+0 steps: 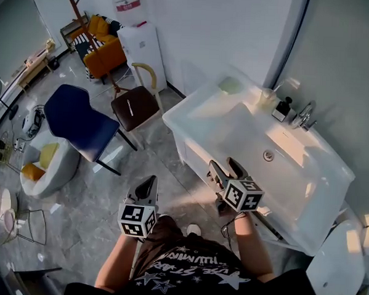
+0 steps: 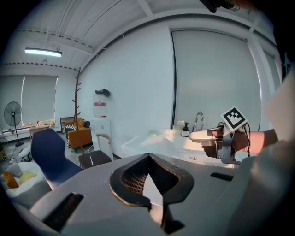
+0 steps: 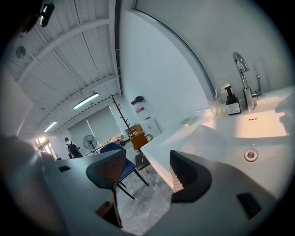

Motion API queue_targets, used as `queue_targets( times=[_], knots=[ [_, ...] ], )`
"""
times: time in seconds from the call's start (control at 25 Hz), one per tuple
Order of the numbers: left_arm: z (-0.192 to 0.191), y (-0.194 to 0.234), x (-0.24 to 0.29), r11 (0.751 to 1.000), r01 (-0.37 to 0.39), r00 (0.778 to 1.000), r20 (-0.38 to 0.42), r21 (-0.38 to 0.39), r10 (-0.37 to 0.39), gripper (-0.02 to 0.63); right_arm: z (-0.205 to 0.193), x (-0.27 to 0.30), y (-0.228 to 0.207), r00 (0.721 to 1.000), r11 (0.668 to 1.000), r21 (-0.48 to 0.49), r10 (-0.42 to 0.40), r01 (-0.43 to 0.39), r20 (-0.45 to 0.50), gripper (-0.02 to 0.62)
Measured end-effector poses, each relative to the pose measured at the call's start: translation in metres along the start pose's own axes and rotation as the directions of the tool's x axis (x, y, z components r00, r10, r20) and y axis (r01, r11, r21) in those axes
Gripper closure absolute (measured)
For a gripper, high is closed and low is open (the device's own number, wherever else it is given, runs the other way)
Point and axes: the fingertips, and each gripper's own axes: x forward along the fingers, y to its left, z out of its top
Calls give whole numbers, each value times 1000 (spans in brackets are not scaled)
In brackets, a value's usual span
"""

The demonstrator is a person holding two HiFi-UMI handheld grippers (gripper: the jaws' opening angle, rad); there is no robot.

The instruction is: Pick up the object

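- A lounge-like office or studio room with a wash corner is shown.
- A wide white washbasin [image 1: 235, 125] with a tap [image 1: 305, 114] and a soap bottle [image 1: 281, 108] is set against the wall.
- A blue chair [image 1: 78, 116], an orange armchair [image 1: 105, 52] and a coat stand [image 1: 77, 9] are placed on a grey tiled floor [image 1: 95, 194].
- A pedestal fan [image 2: 12, 114], drawn roller blinds [image 2: 39, 99] and a ceiling strip light [image 2: 43, 52] are seen.

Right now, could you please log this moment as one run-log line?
phase: pre-grasp | left gripper: shut, empty | right gripper: open, empty, at sink front edge | held: nothing
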Motion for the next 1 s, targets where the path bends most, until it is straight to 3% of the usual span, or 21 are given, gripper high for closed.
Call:
queue_targets(
  times=[0.24, 0.48, 0.76, 1.0],
  knots=[
    [11, 5, 63, 998, 63, 998, -14, 19, -63, 591, 10, 17, -41, 997, 997, 32, -73, 72, 8, 302],
    [37, 17, 150, 980, 194, 981, -14, 51, -194, 591, 36, 56, -81, 980, 980, 62, -194, 191, 47, 302],
    [77, 53, 259, 936, 340, 940, -52, 88, -337, 591, 74, 134, -112, 940, 938, 107, -336, 328, 64, 302],
    [101, 65, 333, 882, 459, 887, -119, 112, -446, 591, 98, 184, -138, 897, 891, 157, -438, 425, 57, 302]
  ],
)
